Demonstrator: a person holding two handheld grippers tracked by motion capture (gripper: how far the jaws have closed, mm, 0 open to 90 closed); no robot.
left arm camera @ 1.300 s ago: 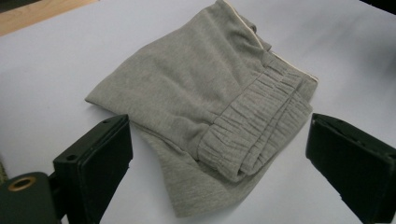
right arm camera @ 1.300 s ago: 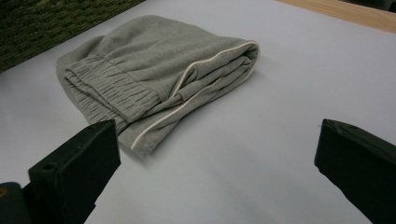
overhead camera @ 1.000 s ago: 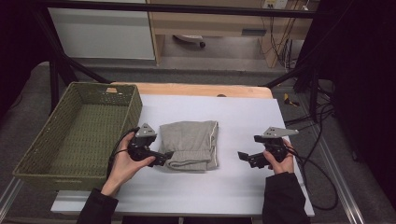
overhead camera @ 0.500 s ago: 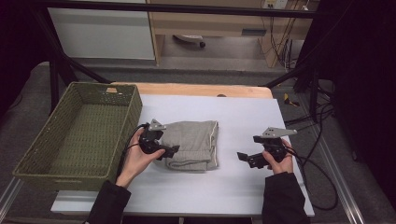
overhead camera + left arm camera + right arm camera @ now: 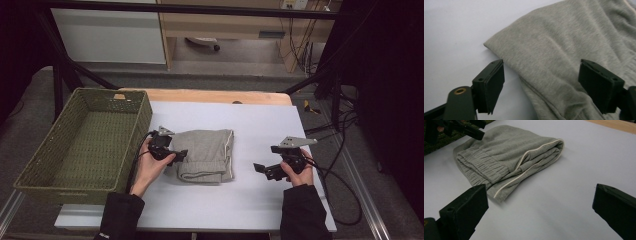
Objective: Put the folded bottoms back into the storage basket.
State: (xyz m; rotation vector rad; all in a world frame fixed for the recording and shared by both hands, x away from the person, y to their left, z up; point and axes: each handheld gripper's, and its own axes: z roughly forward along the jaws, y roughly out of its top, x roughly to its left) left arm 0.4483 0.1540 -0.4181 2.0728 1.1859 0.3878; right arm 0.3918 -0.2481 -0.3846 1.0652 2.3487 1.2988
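A folded grey garment (image 5: 207, 152) with a ribbed waistband and white piping lies in the middle of the pale table (image 5: 260, 125). My left gripper (image 5: 179, 156) is at the garment's left edge. In the left gripper view its jaws straddle a corner of the cloth (image 5: 554, 45). They have just been closing, but the pads (image 5: 495, 82) stand clear of the fabric, so my left gripper (image 5: 544, 87) is open. My right gripper (image 5: 260, 169) rests to the right of the garment, apart from it. In the right gripper view the gripper (image 5: 541, 215) is open with bare table between its jaws and the garment (image 5: 509, 155) beyond.
A green woven basket (image 5: 141, 120) stands at the table's left side, close to my left hand. A wooden strip (image 5: 210, 96) runs along the far edge. Cables (image 5: 340, 170) hang off the right side. Bare table lies between the garment and my right gripper.
My left gripper has moved right and down from beside the garment onto its left edge, and its jaws have narrowed. The right gripper and the garment have stayed put.
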